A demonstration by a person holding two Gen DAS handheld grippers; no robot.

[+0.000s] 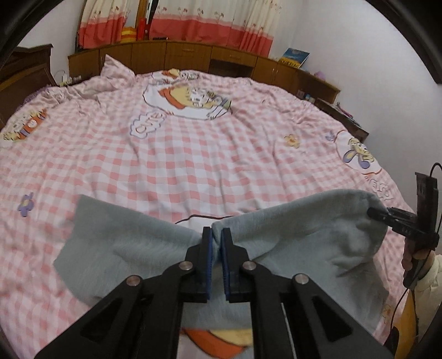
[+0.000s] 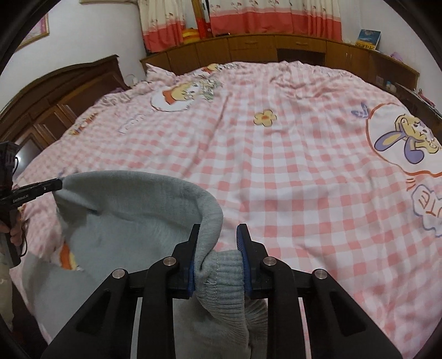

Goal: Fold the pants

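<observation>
Checked bed (image 1: 193,165); one grey pants (image 1: 132,243), two grippers clamped.

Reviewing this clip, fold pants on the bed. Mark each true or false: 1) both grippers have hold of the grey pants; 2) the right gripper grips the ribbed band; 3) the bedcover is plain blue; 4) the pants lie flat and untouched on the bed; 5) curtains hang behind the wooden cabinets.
1) True: the left gripper is shut on a thin edge of the grey pants and the right gripper is shut on them too.
2) True: the ribbed band sits between its pads.
3) False: the bedcover is pink-and-white check with cartoon prints.
4) False: they are held between the two grippers, with cloth sagging down.
5) True: the curtains hang behind the wooden cabinets.
</observation>
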